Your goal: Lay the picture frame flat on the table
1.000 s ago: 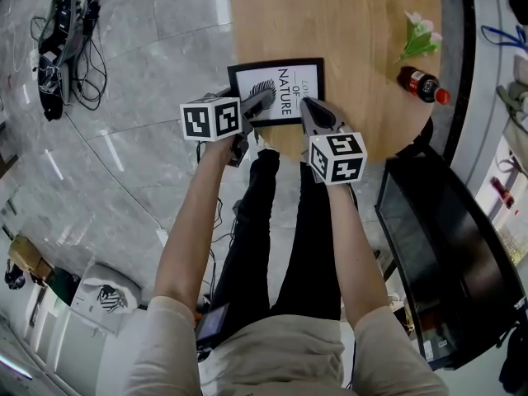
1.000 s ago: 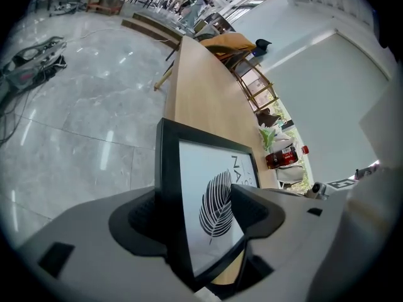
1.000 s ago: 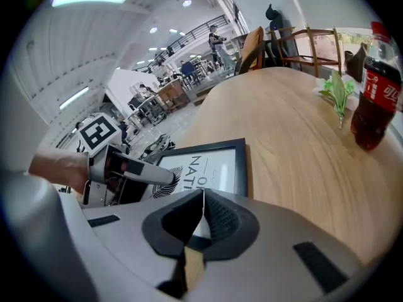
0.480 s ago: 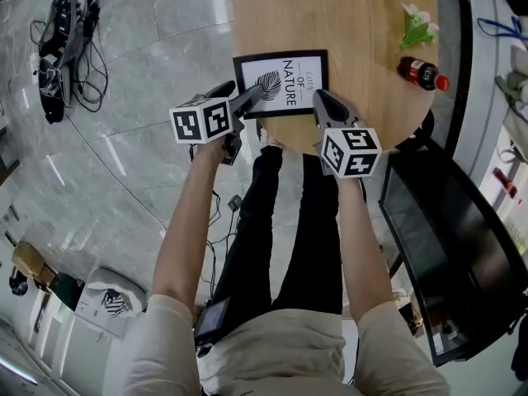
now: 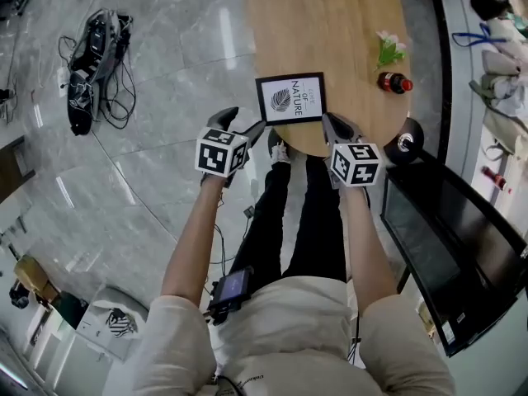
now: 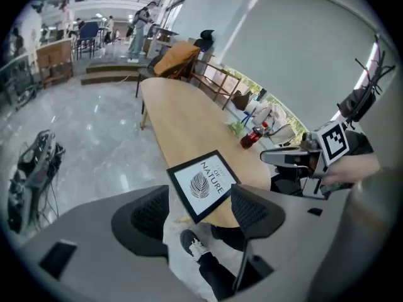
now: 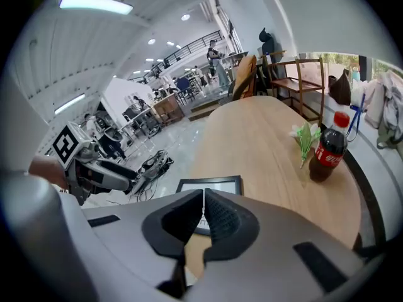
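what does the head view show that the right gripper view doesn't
Only the head view: the person's legs and the right gripper's marker cube. Only the right gripper view: the right gripper with its jaws shut on nothing, and a wooden chair beyond the table. Both: the picture frame lying flat on the table, the cola bottle and the left gripper.

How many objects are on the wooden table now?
3: the picture frame lying flat at the near end, the flower sprig and the cola bottle by the right edge. More may hide beyond view.
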The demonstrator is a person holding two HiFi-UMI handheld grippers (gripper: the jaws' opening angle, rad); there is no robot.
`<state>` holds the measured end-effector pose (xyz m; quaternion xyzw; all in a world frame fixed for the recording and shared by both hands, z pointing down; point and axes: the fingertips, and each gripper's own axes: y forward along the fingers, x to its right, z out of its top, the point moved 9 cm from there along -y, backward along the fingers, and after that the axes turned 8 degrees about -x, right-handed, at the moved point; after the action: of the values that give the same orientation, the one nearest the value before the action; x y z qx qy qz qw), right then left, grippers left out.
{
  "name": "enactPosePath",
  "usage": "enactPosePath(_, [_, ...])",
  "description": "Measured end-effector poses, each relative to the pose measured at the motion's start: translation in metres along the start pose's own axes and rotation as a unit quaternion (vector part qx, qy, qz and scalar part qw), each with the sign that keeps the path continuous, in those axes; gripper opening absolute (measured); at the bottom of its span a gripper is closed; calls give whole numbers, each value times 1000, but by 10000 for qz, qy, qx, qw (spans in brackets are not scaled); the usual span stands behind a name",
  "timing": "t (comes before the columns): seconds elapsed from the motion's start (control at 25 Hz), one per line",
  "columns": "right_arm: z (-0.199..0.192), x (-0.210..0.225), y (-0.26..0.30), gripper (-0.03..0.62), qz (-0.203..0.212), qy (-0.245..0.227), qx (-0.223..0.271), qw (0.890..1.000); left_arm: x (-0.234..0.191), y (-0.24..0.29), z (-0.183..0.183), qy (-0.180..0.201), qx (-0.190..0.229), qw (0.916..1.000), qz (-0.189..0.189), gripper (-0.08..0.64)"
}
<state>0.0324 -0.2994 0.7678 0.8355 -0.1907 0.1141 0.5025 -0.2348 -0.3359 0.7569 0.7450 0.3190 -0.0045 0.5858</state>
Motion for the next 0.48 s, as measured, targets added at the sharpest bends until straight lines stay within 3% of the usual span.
enactPosePath(0.24, [15, -44, -82, 35, -117, 207, 390, 9990, 55, -86, 10, 539, 401, 9977, 48, 307])
enactPosePath(0.48, [39, -82, -168, 35, -103, 253, 651, 9975, 131, -166, 37, 384, 939, 9933, -557, 305])
